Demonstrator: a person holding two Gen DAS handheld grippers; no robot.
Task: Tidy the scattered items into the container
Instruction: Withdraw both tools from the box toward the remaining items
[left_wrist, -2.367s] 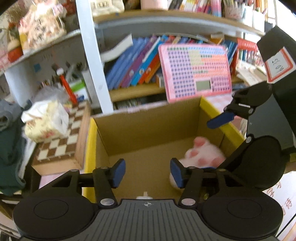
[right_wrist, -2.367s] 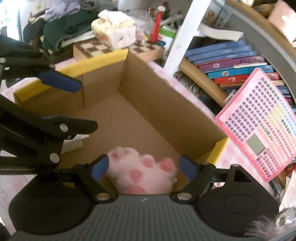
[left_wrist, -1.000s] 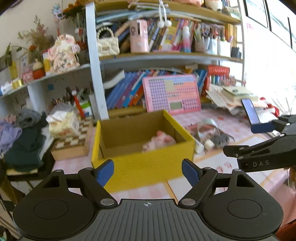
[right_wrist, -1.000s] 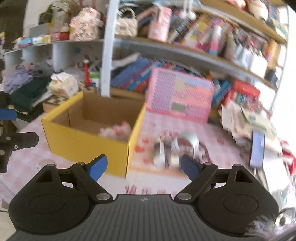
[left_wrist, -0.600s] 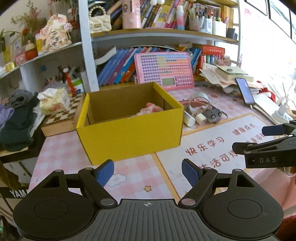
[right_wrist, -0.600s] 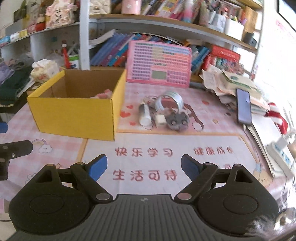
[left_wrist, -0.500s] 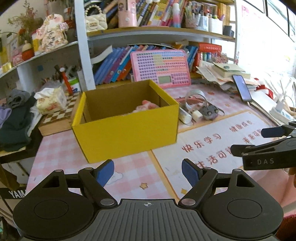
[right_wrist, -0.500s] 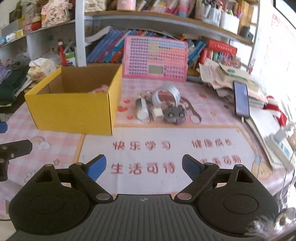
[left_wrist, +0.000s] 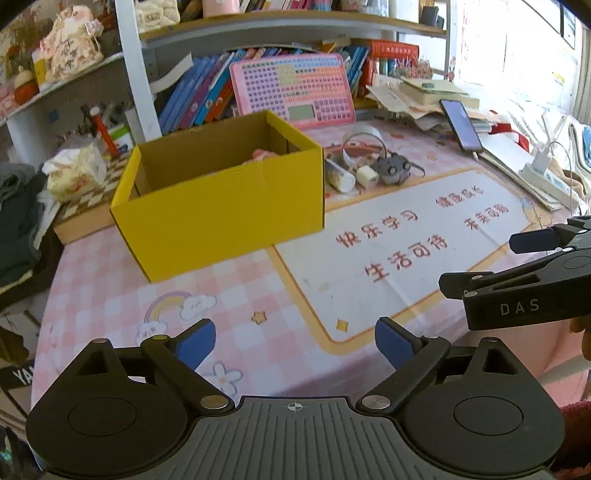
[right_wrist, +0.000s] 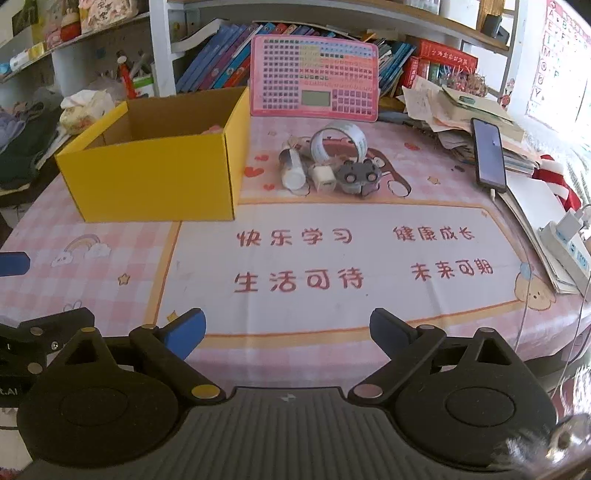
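A yellow cardboard box stands open on the pink table mat, with a pink plush toy inside. To its right lie a tape roll, a white tube, a white charger cube and a grey bear-shaped item. My left gripper is open and empty near the table's front edge. My right gripper is open and empty, also at the front edge, well short of the items.
A pink keyboard toy leans on the bookshelf behind. A phone on stacked papers and a power strip lie at the right. A tissue pack and a chessboard box sit left of the box.
Both grippers have pulled back from inside the box to the table's front edge. The pink plush stays in the box. Both sets of jaws stand wide open.
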